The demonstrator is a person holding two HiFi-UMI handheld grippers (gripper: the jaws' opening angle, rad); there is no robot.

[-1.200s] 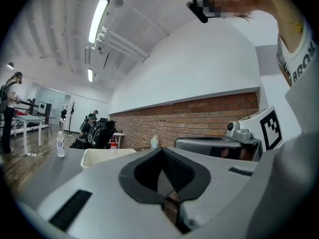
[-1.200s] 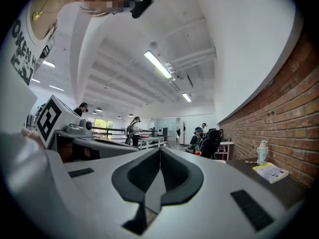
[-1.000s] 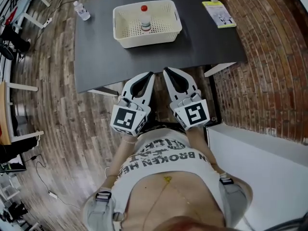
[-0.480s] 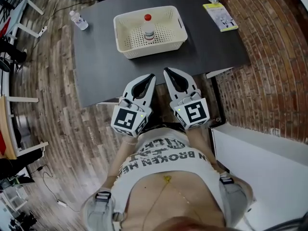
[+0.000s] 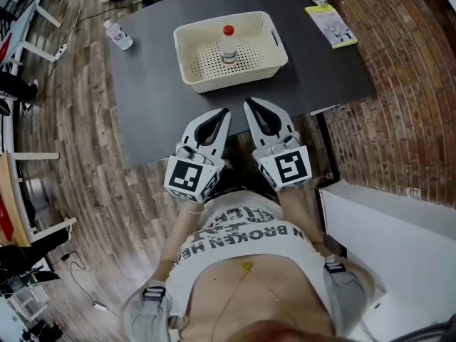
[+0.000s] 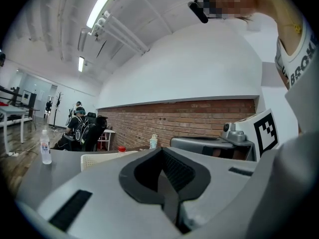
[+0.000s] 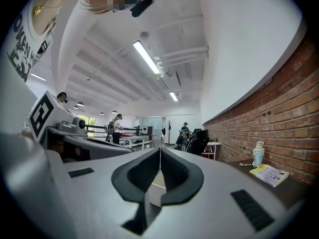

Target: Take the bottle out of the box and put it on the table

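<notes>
Two grippers, both empty, held on the near side of the box.

Head view: the bottle (image 5: 228, 44), red-capped, stands upright inside the box (image 5: 191, 43), toward its far wall. The box sits on the table (image 5: 157, 105). My left gripper (image 5: 224, 114) and right gripper (image 5: 249, 105) lie side by side, well short of the box's near wall, over the table's near edge. A second bottle (image 5: 118, 34) lies to the left of the box and a booklet (image 5: 330, 24) to its right.

Left gripper view: the jaws are pressed together with nothing between them. The box shows low beyond them, with the red cap just above its rim.

Right gripper view: the jaws are likewise closed on nothing, and the booklet lies to the right.

Step in hand, as I judge it: the approach. I should spread one gripper's jaws before crossing the near wall, come in above the rim, grip the bottle's body below the cap, and then lift straight up so that the base clears the wall.

Pose: both grippers point level toward the box. My forearms are tucked against my torso and the marker cubes face upward.
</notes>
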